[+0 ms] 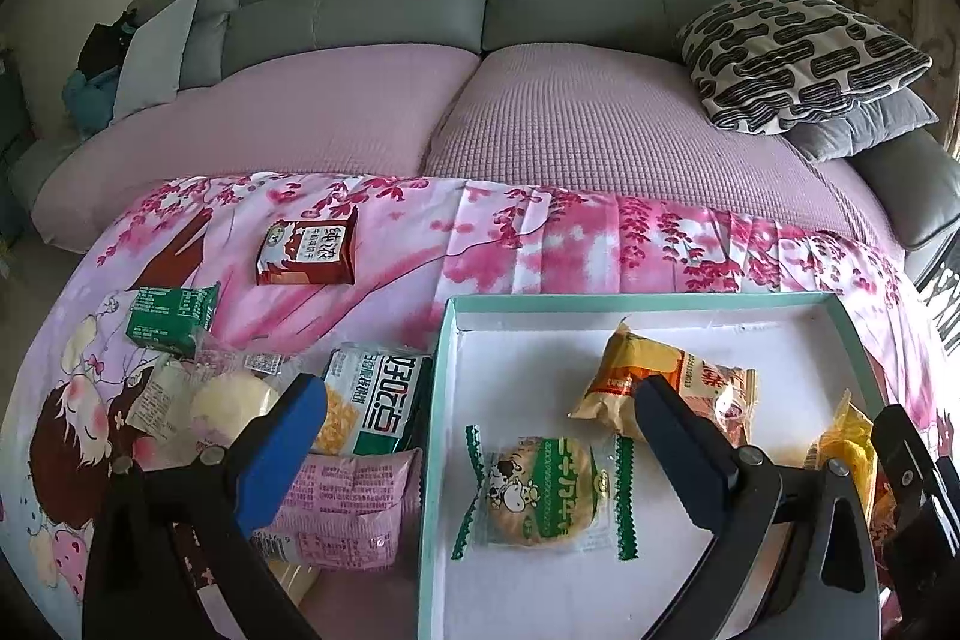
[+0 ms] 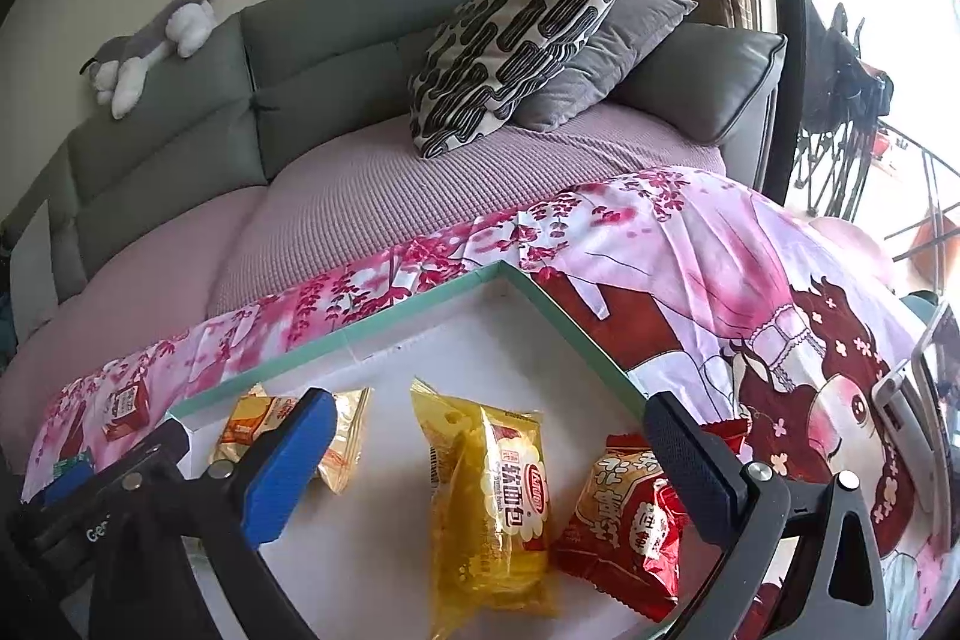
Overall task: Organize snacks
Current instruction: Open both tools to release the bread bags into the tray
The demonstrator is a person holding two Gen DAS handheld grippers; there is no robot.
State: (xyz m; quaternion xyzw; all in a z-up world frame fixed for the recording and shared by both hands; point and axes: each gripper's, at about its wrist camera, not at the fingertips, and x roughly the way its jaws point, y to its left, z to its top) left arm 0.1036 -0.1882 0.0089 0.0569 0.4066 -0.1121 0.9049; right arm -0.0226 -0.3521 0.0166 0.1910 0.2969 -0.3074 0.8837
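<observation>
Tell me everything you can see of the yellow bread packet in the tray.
The yellow bread packet is a glossy, see-through yellow plastic wrapper with a red and white flower-shaped label, puffed around a pale loaf. It lies flat on the white floor of the teal-rimmed tray, lengthwise away from the camera, sealed. Its right edge meets the red snack packet. Nothing grips it.

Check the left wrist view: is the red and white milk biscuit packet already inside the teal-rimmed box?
No: the red and white packet lies on the pink floral cloth, beyond the teal-rimmed box.
</observation>
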